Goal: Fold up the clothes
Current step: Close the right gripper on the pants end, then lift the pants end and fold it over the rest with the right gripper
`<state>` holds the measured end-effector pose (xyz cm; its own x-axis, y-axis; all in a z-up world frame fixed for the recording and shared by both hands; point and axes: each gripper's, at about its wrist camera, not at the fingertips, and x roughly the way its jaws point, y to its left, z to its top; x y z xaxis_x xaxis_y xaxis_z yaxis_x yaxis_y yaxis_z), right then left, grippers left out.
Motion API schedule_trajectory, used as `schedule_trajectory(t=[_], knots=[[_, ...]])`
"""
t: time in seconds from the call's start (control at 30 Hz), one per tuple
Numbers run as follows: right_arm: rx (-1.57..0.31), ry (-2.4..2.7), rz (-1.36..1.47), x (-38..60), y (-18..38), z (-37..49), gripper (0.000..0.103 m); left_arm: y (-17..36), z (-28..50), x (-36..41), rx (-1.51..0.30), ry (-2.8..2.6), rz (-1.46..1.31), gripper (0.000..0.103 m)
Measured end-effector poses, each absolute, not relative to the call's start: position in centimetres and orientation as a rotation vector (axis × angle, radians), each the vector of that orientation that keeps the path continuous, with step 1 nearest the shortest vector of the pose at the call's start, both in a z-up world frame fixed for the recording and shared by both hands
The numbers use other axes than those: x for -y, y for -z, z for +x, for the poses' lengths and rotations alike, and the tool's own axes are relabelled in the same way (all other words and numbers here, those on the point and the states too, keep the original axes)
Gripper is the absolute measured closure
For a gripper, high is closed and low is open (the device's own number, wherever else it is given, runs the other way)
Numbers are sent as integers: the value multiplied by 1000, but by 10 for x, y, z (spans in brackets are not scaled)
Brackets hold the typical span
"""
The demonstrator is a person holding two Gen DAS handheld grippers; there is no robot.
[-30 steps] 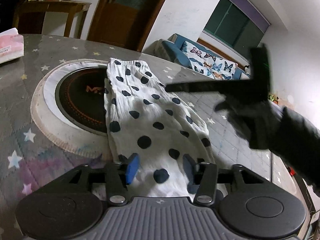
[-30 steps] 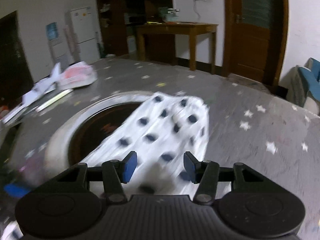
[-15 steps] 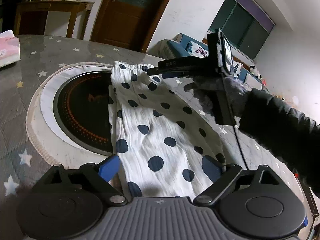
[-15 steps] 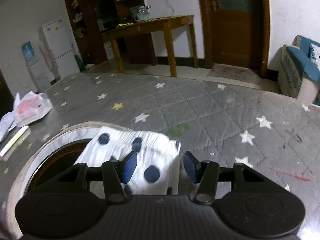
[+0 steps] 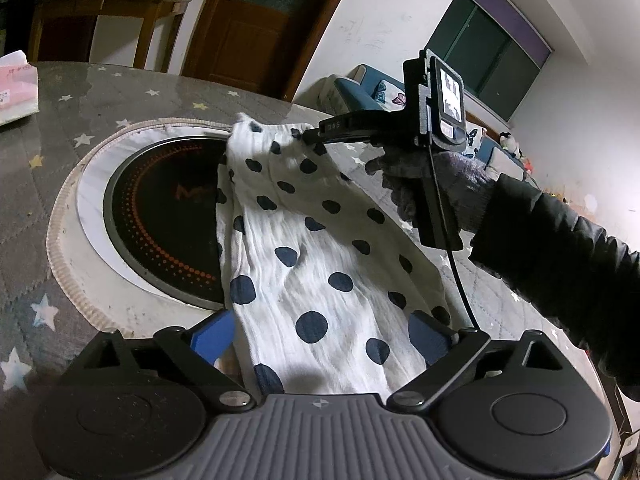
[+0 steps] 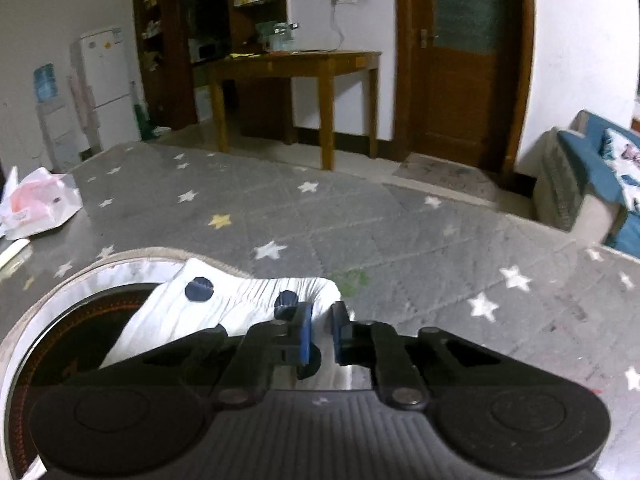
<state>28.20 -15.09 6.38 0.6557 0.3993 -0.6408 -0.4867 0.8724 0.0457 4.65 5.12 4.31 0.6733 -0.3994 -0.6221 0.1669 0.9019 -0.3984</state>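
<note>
A white garment with dark blue polka dots [image 5: 308,248] lies lengthwise on the grey star-patterned table, partly over a round black cooktop. My left gripper [image 5: 320,334] is open, its blue pads spread on either side of the garment's near end. At the far end, my right gripper [image 5: 308,136] pinches the gathered waistband corner, held by a gloved hand [image 5: 424,176]. In the right wrist view the right gripper [image 6: 320,334] is shut on that white waistband [image 6: 256,292], the cloth bunched between its blue pads.
The round black cooktop [image 5: 160,216] with a pale rim is set in the table [image 6: 400,240]. A pink tissue pack [image 5: 14,88] sits at the far left edge. Beyond stand a wooden side table [image 6: 296,72], a door and a blue sofa [image 6: 600,168].
My right gripper reached the far waistband corner and closed on it, lifting the cloth slightly. My left gripper opened wide around the near end.
</note>
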Motion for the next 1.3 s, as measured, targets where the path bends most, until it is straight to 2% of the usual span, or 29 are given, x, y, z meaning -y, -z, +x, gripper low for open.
schedule_trajectory(t=[0.1,0.17,0.2,0.4,0.47,0.5,0.53,0.67,0.97,1.3], knots=[[-702,-496,-120,153,-62,287,87,-43,46,-53,-772,322,-327,7],[-711,-508,-99,158,-62,289,66,-42,46,-54,-773,320,-330,6],[-715,-515,-88,161,-62,291,62,-42,46,-54,-773,319,-331,6],[-749,-572,-2,176,-56,300,60,-44,46,-59,-772,304,-342,5],[-743,-584,5,177,-56,300,63,-45,46,-60,-770,298,-340,4],[-743,-590,7,177,-56,300,67,-46,47,-61,-768,294,-339,4],[-743,-593,18,178,-57,299,77,-46,47,-61,-767,288,-338,3],[-745,-605,68,182,-62,296,88,-47,46,-65,-768,265,-341,3],[-688,-652,103,187,-96,269,92,-54,37,-71,-750,219,-333,3],[-623,-774,103,200,-147,184,92,-64,4,-79,-736,168,-329,2]])
